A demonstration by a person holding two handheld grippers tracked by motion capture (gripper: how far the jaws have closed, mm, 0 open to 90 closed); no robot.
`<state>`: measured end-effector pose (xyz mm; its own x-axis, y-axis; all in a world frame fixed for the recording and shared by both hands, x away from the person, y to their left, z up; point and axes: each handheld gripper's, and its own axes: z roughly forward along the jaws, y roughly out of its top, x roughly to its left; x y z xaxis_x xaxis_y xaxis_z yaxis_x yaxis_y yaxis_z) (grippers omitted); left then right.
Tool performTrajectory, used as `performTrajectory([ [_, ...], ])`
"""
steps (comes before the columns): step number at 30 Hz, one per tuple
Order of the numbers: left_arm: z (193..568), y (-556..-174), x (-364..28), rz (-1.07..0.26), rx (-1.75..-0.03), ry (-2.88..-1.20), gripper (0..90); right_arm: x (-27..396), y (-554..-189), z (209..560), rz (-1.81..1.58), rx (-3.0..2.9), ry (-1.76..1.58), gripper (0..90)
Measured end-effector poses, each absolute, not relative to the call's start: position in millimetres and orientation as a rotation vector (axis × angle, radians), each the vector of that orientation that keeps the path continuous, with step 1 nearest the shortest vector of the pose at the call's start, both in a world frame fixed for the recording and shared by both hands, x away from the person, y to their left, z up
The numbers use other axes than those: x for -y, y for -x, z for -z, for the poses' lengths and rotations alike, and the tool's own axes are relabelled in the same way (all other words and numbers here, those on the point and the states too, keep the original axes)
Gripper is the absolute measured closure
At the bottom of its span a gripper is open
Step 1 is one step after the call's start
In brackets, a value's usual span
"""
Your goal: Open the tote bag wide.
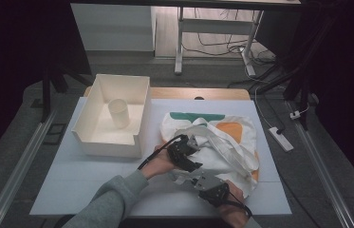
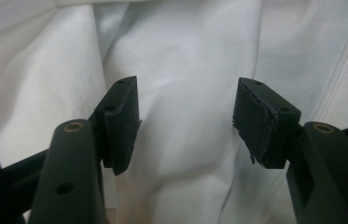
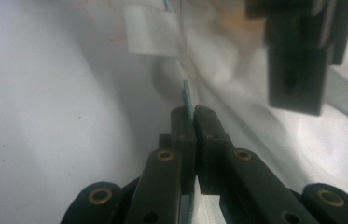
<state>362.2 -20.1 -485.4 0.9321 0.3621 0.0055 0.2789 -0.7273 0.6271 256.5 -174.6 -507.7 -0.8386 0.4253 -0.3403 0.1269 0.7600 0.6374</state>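
White board [image 1: 94,180] on a wooden table, dark surroundings, grey floor with cables behind. Item one, at left: one open white bin [image 1: 113,114], missing part of its near wall, holding one white cup [image 1: 119,113] upright on its floor. Item two, right of the bin: one white cloth bag [image 1: 222,147], crumpled flat on the board, green band along its far edge, orange patch at the right side, long white straps [image 1: 227,142] looped across the top. Two grippers, both at the near-left part of the bag. Left gripper [image 2: 185,121]: jaws standing well apart over the white fabric, nothing pinched between the pads [image 2: 122,121]; the high view places it on the bag's left edge. Right gripper [image 3: 192,116]: jaws pressed together, clamped on a thin edge of the bag with a blue-green stitched seam [image 3: 186,95] running up from between them; a small white tag [image 3: 153,30] lies beyond.
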Motion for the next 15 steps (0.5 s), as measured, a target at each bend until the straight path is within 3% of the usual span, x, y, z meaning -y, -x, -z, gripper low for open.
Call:
performTrajectory([
  [12, 498.3, -362.0, 26.8, -0.128, -0.404, -2.509, 38.5, 179.2, -253.8, 497.6, -0.943, -2.461, -0.427, 87.4],
  [15, 500.4, -360.1, 29.5, -0.179, -0.399, -2.526, 44.5, 178.1, -253.0, 497.5, -0.948, -2.463, -0.421, 87.4],
])
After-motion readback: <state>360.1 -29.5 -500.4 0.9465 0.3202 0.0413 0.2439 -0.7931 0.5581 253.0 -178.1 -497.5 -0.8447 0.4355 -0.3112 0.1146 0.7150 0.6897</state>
